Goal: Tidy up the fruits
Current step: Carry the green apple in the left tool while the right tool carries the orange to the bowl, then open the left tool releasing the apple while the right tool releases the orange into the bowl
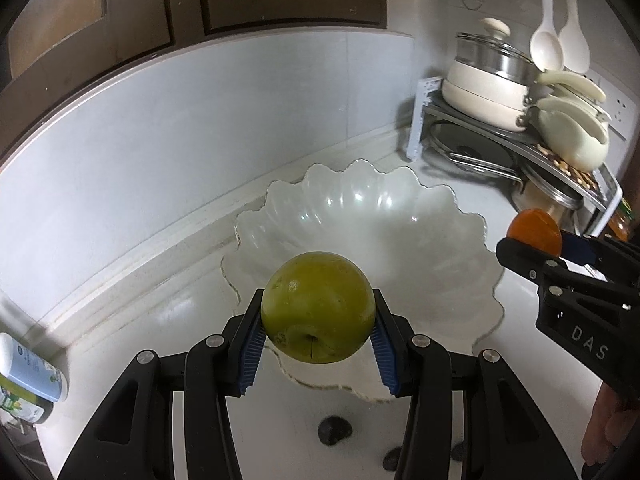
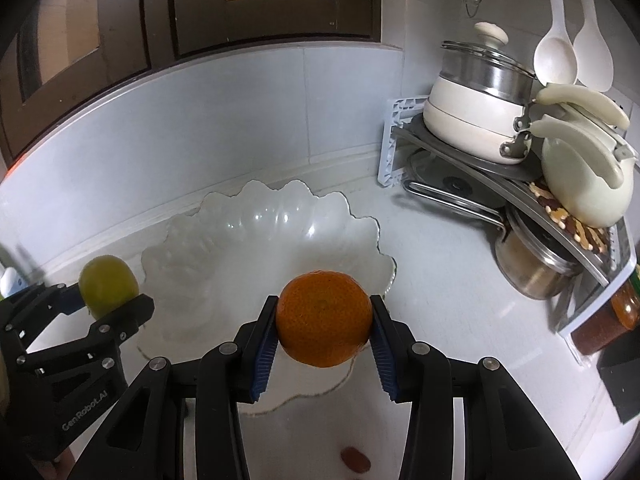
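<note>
— What has the left gripper (image 1: 318, 338) got?

— A round green apple (image 1: 318, 307), pinched between its blue ribbed pads and held above the near rim of the scalloped clear glass bowl (image 1: 400, 216), which stands on the white bench (image 1: 152, 320) near the back wall.

— And the right gripper (image 2: 324, 336)?

— Clamped on a round orange fruit (image 2: 325, 318), also above the bowl's near edge, at its right side.

— What else is there?

— A corner rack (image 2: 472, 160) of cream pots at the bench's far right.
</note>
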`<state>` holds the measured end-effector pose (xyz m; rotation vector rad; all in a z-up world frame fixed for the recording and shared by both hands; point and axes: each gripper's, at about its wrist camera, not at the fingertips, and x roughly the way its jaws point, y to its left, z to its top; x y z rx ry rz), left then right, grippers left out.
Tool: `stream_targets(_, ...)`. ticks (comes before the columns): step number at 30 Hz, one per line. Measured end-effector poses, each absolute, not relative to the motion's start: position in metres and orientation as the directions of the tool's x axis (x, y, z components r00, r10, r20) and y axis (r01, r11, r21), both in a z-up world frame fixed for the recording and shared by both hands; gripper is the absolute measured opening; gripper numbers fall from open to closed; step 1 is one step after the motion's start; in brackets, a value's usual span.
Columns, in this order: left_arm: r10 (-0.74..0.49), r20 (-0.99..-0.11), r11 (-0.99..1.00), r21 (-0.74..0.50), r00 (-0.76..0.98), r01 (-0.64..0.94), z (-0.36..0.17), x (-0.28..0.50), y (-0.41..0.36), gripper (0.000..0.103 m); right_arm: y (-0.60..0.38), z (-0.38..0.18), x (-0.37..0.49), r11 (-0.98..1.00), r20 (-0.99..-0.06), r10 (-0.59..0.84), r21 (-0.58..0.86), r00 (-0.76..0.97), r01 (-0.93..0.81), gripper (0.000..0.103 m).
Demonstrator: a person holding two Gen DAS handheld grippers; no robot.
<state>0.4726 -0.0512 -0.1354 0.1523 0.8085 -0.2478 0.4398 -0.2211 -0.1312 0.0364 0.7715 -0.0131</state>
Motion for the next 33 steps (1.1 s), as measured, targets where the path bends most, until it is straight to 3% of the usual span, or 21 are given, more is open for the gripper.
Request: stream_targets(33, -0.129, -0.791, 0.976, 0.006, 0.598, 0.218, -0.176, 0.538, -0.048, 0.048, -0.226, -0.165, 0.501, 0.997, -0.777, -0.033, 0.017, 0.629, 0.075, 0.044)
